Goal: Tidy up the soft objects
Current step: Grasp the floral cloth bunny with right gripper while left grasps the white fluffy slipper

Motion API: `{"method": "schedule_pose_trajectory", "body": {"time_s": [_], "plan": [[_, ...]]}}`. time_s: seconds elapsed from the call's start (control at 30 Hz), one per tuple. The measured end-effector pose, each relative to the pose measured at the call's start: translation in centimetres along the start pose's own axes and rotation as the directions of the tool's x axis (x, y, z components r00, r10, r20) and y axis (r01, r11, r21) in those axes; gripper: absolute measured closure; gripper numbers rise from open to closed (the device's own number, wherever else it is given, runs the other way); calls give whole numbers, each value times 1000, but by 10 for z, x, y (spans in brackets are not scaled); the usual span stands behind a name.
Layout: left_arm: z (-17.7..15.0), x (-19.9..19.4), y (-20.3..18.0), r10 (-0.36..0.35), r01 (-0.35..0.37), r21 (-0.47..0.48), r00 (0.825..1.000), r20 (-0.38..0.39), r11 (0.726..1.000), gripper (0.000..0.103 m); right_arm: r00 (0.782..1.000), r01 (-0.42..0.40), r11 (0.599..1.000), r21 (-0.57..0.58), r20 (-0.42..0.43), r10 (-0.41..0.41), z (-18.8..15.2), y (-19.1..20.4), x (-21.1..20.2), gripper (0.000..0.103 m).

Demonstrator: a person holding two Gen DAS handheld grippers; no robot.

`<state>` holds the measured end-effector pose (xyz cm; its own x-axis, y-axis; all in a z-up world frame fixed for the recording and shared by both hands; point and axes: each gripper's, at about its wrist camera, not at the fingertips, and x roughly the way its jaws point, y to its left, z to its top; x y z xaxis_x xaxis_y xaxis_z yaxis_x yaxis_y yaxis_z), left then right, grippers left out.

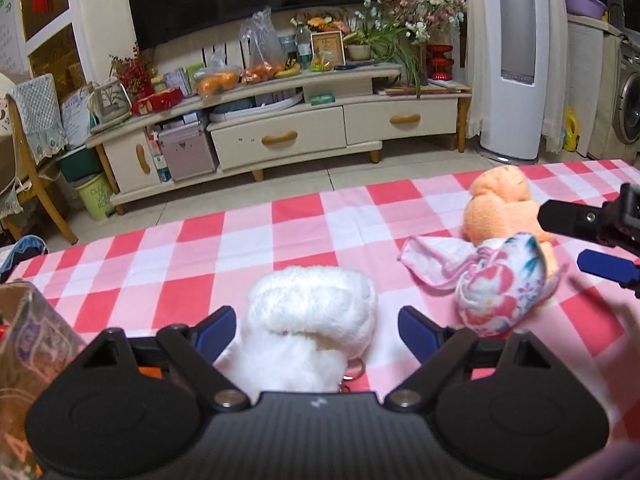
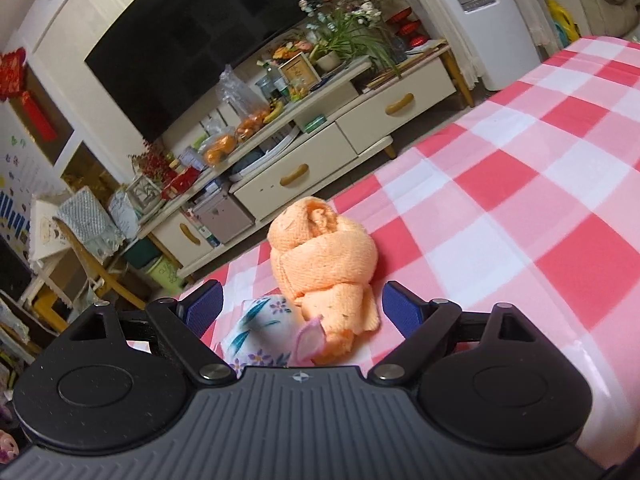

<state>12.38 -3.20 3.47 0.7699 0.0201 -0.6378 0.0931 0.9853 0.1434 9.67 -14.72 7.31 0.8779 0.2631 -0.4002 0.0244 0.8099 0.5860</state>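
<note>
- White plush toy (image 1: 312, 312) lies on the checked worktop (image 1: 200, 256), between the spread pads of my left gripper (image 1: 316, 328), untouched.
- My right gripper (image 2: 300, 308), released, frames the orange towel (image 2: 324, 256) and floral cloth (image 2: 260, 332).
- No writing is legible.
- Worktop's far edge runs near the towel; bare checks lie rightward.

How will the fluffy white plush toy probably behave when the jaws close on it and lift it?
The fluffy white plush toy will probably squash rather than resist, since its pile looks thick and soft. It looks light for its size. Its small metal key ring may dangle and swing. It seems unlikely to roll on the pink checked tablecloth.
</note>
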Motion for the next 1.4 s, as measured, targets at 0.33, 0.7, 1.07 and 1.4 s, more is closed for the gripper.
{"method": "schedule_pose_trajectory", "body": {"time_s": [0.33, 0.7, 1.07, 1.4], "plan": [[6, 17, 0, -31, 31, -13, 999, -22, 999, 35, 997, 9, 995, -99, -70, -16, -6, 8, 26, 0], [-6, 13, -19, -94, 95, 43, 995, -21, 995, 54, 997, -42, 987, -156, -72, 31, -2, 12, 21, 27], [-27, -10, -39, -193, 194, 38, 980, -48, 980, 61, 991, -41, 991, -125, -133, 24, -10, 3, 3, 45], [-56, -54, -51, -263, 266, 72, 963, -53, 961, 69, 976, -34, 978, -205, -215, -11, -36, 13, -22, 58]]}}
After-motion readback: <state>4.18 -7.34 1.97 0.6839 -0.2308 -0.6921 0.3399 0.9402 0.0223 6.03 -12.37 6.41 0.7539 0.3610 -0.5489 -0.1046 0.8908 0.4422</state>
